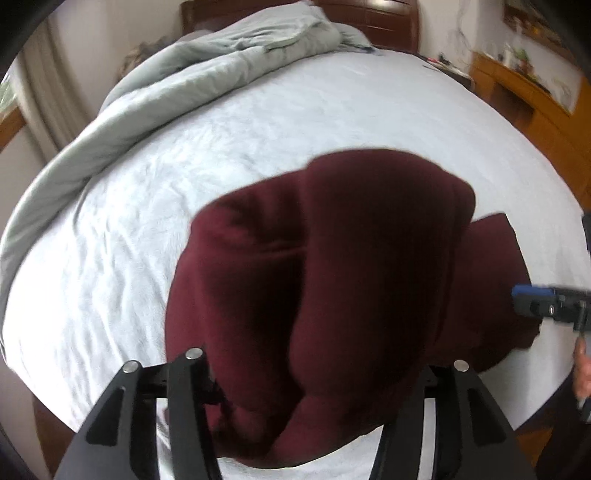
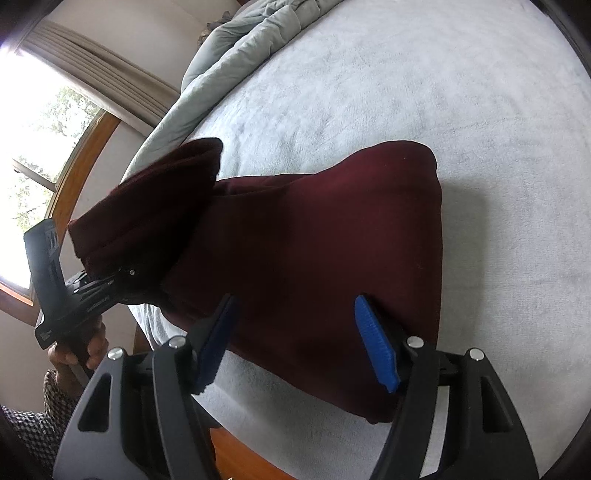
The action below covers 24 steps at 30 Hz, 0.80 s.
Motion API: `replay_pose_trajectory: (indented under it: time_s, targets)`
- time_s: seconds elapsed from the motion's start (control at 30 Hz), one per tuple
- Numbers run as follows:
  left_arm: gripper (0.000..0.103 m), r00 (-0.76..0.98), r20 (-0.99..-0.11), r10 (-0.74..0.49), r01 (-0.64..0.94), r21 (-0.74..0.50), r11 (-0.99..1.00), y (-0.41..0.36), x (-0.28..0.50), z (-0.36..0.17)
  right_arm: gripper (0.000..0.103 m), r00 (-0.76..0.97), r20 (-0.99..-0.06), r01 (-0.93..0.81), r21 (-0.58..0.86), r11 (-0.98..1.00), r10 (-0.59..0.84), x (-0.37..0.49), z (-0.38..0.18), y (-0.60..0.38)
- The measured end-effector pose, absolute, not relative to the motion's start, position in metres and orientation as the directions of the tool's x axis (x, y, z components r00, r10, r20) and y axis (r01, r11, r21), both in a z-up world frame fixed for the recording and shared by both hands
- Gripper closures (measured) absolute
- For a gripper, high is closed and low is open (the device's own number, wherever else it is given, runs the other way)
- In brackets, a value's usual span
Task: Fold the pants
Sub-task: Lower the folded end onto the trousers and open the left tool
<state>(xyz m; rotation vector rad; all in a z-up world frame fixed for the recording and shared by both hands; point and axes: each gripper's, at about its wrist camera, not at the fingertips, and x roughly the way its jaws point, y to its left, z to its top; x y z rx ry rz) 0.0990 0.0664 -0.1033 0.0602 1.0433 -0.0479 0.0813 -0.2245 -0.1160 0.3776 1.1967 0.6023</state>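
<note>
My left gripper (image 2: 122, 277) clamps the pants (image 2: 314, 258) end, raised at frame left for folding; right gripper (image 2: 295, 339) gapes wide, empty, bottom centre.

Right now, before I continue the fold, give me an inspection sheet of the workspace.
Surface: bed with pale sheet, wrinkled.
Job's things: maroon pants, one end lifted off the bed, the rest lying flat.
Clutter: grey duvet bunched along the far side.
Grippers: left gripper shut on the lifted pants end; right gripper open, jaws hovering over the near pants edge.
Cables: nothing seen.
Surroundings: window with curtain, wooden headboard, wooden desk.
</note>
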Motion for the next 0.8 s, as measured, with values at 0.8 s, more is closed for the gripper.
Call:
replay_pose_trajectory:
  time_s: [0.8]
  targets:
    - [0.046,0.373,-0.924,0.09,-0.045,0.079,0.996,0.067,0.112,-0.097,0.036,0.227,-0.748,-0.232,0.58,0.781,0.624,0.083,-0.118,-0.229]
